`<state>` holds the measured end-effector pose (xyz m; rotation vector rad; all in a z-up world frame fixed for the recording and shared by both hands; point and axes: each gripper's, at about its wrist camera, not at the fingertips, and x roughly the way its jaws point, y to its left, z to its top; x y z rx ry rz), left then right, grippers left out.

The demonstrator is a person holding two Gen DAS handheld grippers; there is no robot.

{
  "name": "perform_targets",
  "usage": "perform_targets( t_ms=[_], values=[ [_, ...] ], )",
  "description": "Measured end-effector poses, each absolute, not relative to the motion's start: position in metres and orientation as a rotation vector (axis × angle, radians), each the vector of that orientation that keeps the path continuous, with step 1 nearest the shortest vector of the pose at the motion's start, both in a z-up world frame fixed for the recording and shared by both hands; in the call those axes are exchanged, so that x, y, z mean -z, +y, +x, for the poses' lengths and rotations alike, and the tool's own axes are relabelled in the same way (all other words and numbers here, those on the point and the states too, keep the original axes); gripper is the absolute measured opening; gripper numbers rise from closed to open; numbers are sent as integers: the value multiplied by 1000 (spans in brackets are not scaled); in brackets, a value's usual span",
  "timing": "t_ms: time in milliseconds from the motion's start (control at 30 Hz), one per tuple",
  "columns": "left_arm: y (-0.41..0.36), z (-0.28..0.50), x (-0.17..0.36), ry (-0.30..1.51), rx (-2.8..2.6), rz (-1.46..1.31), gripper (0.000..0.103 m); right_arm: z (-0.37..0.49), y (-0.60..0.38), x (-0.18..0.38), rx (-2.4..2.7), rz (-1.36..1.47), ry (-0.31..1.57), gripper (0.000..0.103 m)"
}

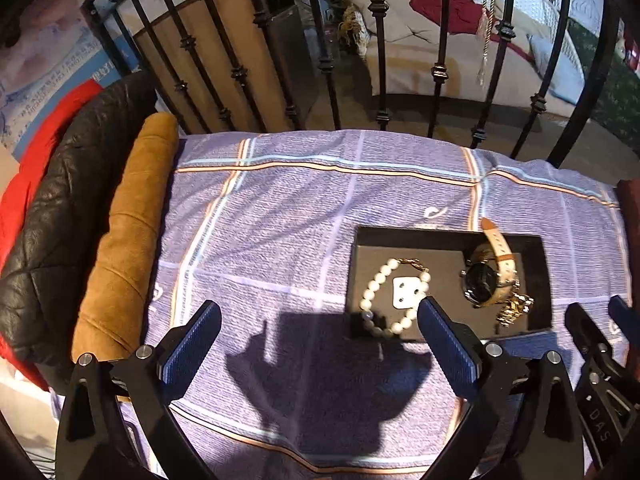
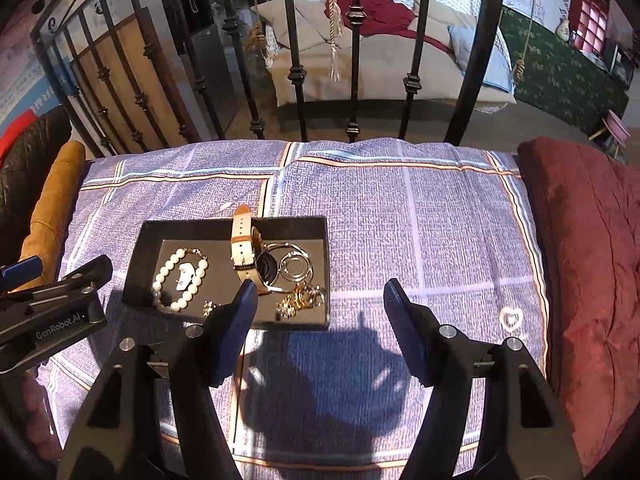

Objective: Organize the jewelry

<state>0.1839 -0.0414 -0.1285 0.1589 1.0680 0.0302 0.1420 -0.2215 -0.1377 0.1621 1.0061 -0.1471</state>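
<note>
the shallow black rectangular tray (image 2: 144,276) sits on the blue checked bedspread (image 2: 400,220); inside lie a white pearl bracelet (image 2: 180,276), a beige-strapped black-faced watch (image 2: 244,252) and tangled gold chains (image 2: 300,298); left gripper (image 1: 318,338) and right gripper (image 2: 318,312) hover with jaws released, holding nothing

**Tray on the bed**

A tray (image 2: 144,276) sits on the bedspread (image 2: 400,220), before the railing (image 2: 298,80). In it, a bracelet (image 2: 180,276) lies left, a watch (image 2: 244,252) in the middle, rings (image 2: 296,266) right. A cushion (image 2: 592,240) lies far right.
</note>
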Motion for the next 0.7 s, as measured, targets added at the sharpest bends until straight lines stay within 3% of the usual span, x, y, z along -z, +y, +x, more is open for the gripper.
perform_targets(
  t_ms=[700],
  values=[
    [-23, 151, 78, 1069, 57, 74, 96, 110, -189, 84, 94, 77, 992, 66]
  ],
)
